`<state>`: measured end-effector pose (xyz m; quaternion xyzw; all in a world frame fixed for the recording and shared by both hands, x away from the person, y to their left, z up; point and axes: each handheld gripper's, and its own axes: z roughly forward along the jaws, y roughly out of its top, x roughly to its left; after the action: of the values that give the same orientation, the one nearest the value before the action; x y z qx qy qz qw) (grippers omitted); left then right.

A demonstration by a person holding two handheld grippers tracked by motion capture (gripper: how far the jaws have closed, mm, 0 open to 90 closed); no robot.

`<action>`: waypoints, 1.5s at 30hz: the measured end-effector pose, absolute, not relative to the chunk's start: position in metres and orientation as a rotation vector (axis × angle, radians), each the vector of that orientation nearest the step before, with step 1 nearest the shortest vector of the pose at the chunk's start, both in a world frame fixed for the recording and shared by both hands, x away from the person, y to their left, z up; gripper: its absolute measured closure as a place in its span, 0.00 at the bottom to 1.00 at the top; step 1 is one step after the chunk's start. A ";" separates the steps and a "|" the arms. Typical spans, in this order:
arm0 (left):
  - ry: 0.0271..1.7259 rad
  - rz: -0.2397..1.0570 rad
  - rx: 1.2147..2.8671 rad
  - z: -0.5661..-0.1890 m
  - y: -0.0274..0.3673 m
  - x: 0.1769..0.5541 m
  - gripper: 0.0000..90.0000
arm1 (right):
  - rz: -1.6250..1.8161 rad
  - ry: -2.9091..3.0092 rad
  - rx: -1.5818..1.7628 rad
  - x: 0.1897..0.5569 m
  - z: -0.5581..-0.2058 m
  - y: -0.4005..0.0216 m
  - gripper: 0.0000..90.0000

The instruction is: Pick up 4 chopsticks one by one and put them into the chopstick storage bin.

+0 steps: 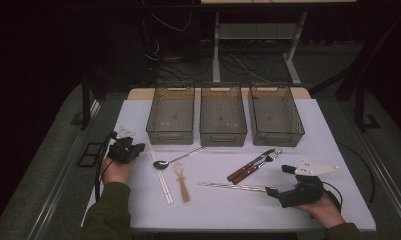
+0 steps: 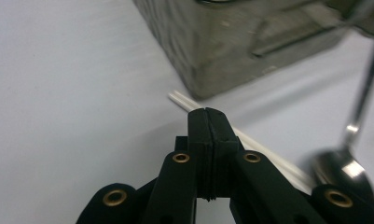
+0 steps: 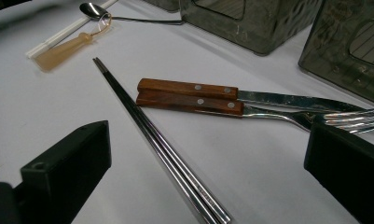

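Right gripper with jaws spread wide, holding nothing, the metal chopsticks lying between them; wooden-handled knife and fork beyond, toward one o'clock. Left gripper with jaws pressed together and empty, above the white chopsticks; spoon at three o'clock, bin beyond.

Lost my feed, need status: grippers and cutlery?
Left gripper shut, empty, over white chopsticks. Right gripper open beside metal chopsticks. Nothing blocking.
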<state>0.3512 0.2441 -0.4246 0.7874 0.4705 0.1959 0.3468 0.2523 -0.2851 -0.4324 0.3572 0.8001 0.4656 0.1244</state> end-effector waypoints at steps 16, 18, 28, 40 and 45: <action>0.913 0.256 2.074 -0.412 0.201 0.285 0.99 | 1.349 2.342 1.029 0.252 -0.433 -0.284 0.01; 0.892 0.237 2.085 -0.412 0.194 0.278 0.98 | 1.349 2.344 1.027 0.252 -0.433 -0.283 0.01; 0.834 0.160 2.188 -0.426 0.173 0.264 0.99 | 1.350 2.344 1.022 0.252 -0.433 -0.283 0.01; 0.821 0.095 2.246 -0.435 0.167 0.266 0.99 | 1.348 2.347 1.024 0.252 -0.433 -0.283 0.01; 0.822 0.048 2.289 -0.440 0.163 0.265 0.99 | 1.348 2.344 1.022 0.252 -0.433 -0.283 0.01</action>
<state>0.2651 0.1626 -0.4399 0.8825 0.3169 0.0184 0.3471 0.2521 -0.2833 -0.4333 0.3509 0.8045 0.4627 0.1250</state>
